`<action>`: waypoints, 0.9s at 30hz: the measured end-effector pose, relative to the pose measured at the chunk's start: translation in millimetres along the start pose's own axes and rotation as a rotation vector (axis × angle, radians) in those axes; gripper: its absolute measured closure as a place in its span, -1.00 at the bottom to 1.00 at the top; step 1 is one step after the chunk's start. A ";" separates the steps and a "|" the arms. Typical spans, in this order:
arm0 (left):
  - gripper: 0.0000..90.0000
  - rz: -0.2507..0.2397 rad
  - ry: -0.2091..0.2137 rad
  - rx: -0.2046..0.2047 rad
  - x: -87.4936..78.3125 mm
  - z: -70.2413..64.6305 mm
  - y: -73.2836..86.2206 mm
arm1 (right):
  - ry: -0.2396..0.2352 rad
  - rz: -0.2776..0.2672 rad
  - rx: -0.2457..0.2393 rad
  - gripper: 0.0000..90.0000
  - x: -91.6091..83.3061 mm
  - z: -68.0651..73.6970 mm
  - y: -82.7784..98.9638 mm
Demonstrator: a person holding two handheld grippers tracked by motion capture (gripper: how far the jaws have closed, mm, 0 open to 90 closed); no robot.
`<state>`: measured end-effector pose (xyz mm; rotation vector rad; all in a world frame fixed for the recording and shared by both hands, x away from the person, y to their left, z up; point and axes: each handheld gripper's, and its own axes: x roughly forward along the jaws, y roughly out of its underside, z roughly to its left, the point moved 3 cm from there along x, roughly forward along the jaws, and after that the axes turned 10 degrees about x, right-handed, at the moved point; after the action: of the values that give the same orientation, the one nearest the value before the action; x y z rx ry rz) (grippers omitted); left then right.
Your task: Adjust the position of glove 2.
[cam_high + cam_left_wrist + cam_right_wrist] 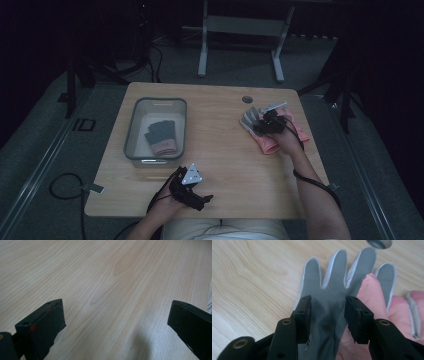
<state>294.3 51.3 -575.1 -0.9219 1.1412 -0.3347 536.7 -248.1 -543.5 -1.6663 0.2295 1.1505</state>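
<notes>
Gloves are being gathered into the clear bin [134, 131] at the left of the worktop [220, 150], where one grey and pink glove [162, 136] already lies on its floor. The step in hand looks like the pick-up of the next one: the right claw [327, 305] hangs over the grey glove [332, 287], which lies flat with its fingers spread, partly overlapped by pink gloves [372, 302] at the right side of the worktop, near a round grommet [247, 99]. Its jaws stand part-way apart, one on each side of the grey palm, and I judge the pads are not yet pressing on the fabric (the right gripper view leaves a clear band of palm between them). The left claw [115, 322] is wide open above bare wood near the front edge, with nothing between its jaws. Next, by my reading, the right claw should sink until the pads meet the cloth, then close to pinch a fold of the grey palm alone. The risk is catching the pink fabric that overlaps it, so a grip toward the bare side of the palm seems safer before lifting across to the bin.
</notes>
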 end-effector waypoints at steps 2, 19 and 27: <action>-0.98 0.011 -0.002 0.005 1.6 -0.4 1.3 | 0.005 0.009 -0.019 0.38 5.6 2.0 2.7; -0.98 0.036 -0.022 0.055 6.8 0.1 2.7 | 0.022 -0.088 0.231 0.95 -24.1 23.5 -5.4; -0.98 0.027 -0.021 0.073 6.6 -2.6 -0.3 | 0.024 -0.201 0.295 0.95 -75.2 69.5 -16.3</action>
<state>294.8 45.5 -579.3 -0.8434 1.1144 -0.3423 468.4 -211.8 -474.3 -1.4081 0.2301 0.8992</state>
